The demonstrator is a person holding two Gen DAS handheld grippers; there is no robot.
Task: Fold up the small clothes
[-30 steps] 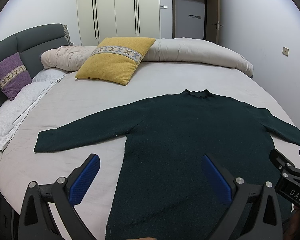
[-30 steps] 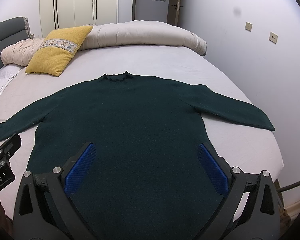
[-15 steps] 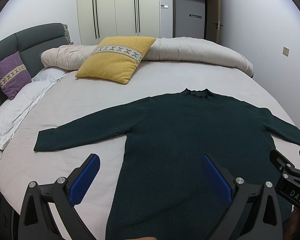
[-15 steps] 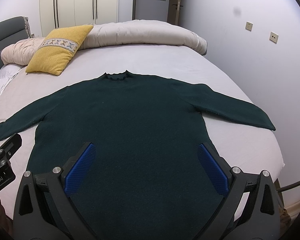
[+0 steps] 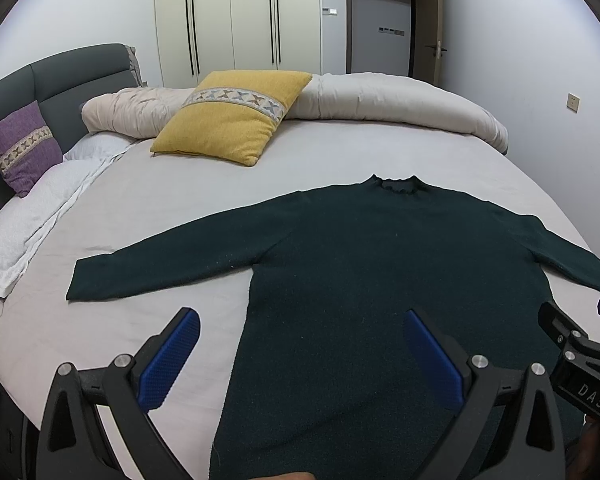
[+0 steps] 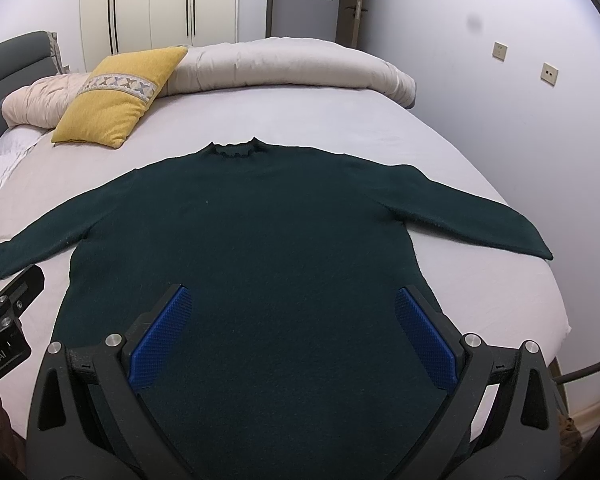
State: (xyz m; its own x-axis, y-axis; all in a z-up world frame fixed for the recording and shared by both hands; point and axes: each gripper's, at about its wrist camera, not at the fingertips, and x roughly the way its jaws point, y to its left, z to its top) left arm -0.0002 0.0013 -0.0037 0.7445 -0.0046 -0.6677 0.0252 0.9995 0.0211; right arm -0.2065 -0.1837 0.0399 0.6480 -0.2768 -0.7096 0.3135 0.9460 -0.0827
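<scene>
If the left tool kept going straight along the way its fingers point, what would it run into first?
Most likely the dark green sweater lying flat on the bed: the open left tool points over its lower left body edge. Depth is unclear, so the exact contact spot is uncertain.

Ahead of your left gripper (image 5: 300,356), the dark green knitted sweater (image 5: 380,280) lies flat on the grey-sheeted bed (image 5: 340,152), its side edge running between the spread jaws. One sleeve stretches out left beyond the left jaw; the collar lies far ahead. Further ahead and left, the yellow square cushion (image 5: 236,116) leans on the rolled beige duvet (image 5: 380,100) across the far end of the bed. The purple cushion (image 5: 20,148) stands far left, against the headboard. Both jaws of your right gripper (image 6: 296,336) hover over the sweater's body, the other sleeve reaching right beyond the right jaw.
</scene>
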